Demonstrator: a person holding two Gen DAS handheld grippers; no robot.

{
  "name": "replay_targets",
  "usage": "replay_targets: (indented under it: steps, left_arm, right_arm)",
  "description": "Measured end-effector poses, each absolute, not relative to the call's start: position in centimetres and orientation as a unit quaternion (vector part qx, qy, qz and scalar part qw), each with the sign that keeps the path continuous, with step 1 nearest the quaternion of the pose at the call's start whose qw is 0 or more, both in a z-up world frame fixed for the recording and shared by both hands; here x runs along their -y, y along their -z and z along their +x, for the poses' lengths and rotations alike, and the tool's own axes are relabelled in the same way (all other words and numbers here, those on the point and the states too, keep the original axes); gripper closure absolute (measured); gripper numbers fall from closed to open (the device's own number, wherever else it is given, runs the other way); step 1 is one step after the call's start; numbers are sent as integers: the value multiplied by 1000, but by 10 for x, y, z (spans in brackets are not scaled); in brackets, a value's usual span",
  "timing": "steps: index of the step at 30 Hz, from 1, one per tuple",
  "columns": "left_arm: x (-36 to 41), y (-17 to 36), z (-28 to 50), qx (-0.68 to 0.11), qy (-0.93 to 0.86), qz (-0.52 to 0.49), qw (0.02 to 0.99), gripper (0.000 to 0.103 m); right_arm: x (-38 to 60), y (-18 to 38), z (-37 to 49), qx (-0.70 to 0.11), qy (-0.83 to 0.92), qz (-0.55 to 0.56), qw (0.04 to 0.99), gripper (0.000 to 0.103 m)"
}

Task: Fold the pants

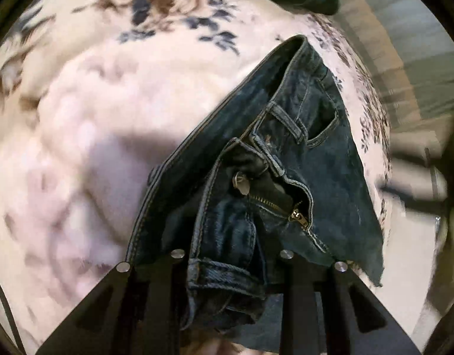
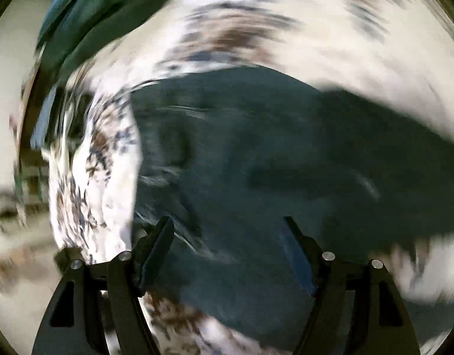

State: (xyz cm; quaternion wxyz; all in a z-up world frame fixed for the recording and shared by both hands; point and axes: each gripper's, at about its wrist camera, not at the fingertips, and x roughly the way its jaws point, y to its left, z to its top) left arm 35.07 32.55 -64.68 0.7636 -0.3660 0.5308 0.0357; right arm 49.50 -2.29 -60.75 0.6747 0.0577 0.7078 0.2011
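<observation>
We see the jeans (image 1: 265, 159) lying on a soft white blanket (image 1: 108, 118) with blue and brown flowers. Our left gripper (image 1: 227, 281) pinches the waistband. Our right gripper (image 2: 227, 251) hangs open above them.

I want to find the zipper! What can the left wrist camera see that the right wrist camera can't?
Only the left wrist view shows the brass zipper, the belt loops and the left gripper shut on the waistband. Only the right wrist view shows the right gripper, jaws open with nothing held, over blurred denim. Both show the jeans lying on the flowered blanket.
</observation>
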Motion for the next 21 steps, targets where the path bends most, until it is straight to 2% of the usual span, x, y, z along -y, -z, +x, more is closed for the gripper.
replay_targets:
  steps: [5,10,11,12,13,15,16,19,21]
  left_arm:
    - [-338,659,358,-530,-20,-388,754,77]
    - [-343,658,355,-527,-11,-388,757,76]
    - [-343,658,354,-529,-13,-384,757,76]
    - [-348,659,347,-527,-13,-390,755,76]
    - [-351,660,347,-524,-13,-401,751,76]
    - [-352,657,347,-521,-14,-412,748,76]
    - [-353,657,347,-519,-15,-413,748,76]
    - [-358,654,347,-522,-29,-401,752,77]
    - [-364,659,345,-528,-33,-404,746,76]
  right_arm:
    - [-102,653,512,-757,-261,-29,598,27]
    - [-146,681,469,-726,-284,-192,596,29]
    - [-144,688,463,-723,-279,-211,596,33]
    - [-141,692,458,-713,-273,-224,605,45]
    - [-136,691,457,-704,-268,-216,621,61]
    - [-124,681,460,-693,-244,-176,655,77]
    - [-117,669,460,-680,-235,-147,678,79]
    - [-102,634,451,-661,-234,-57,711,79]
    - [-112,651,445,-677,-242,-74,691,76]
